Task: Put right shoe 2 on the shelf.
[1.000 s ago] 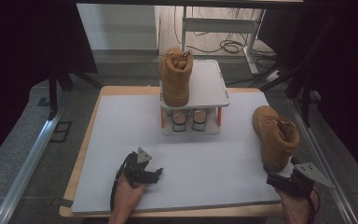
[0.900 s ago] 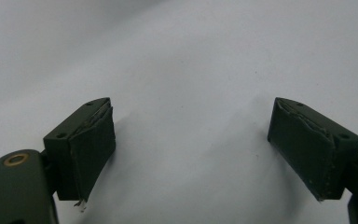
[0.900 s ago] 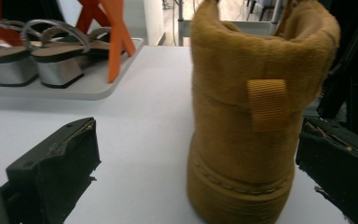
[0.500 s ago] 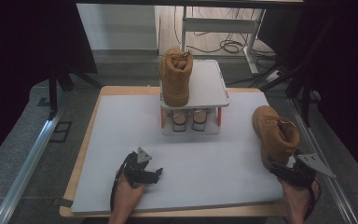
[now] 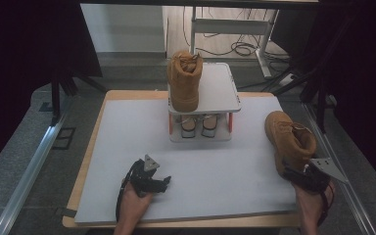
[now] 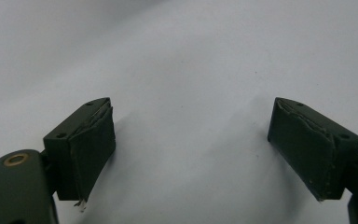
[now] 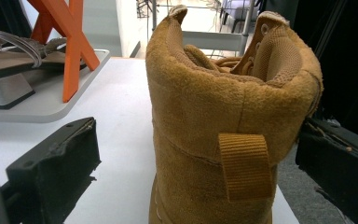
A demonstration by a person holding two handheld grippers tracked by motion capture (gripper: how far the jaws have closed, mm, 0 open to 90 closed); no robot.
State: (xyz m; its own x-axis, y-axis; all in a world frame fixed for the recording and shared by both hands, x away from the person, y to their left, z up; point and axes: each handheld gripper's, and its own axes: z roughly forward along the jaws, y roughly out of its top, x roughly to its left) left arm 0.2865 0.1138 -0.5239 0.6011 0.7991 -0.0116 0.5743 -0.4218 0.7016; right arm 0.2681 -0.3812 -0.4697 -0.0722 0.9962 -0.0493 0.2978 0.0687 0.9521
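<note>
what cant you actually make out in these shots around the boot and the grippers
- Tan suede boot: toe and sole, right gripper view; hidden behind its own heel, cut by the bottom edge.
- Right gripper: jaw tips, high view; too dark against that boot.
- Pale sandals under the white two-tier rack: details, high view; shaded, too small.

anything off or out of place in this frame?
One tan boot stands on the rack's top shelf; its mate sits alone at the mat's right edge, heel collar between the open jaws of the right claw. The left claw's pads look frayed.
</note>
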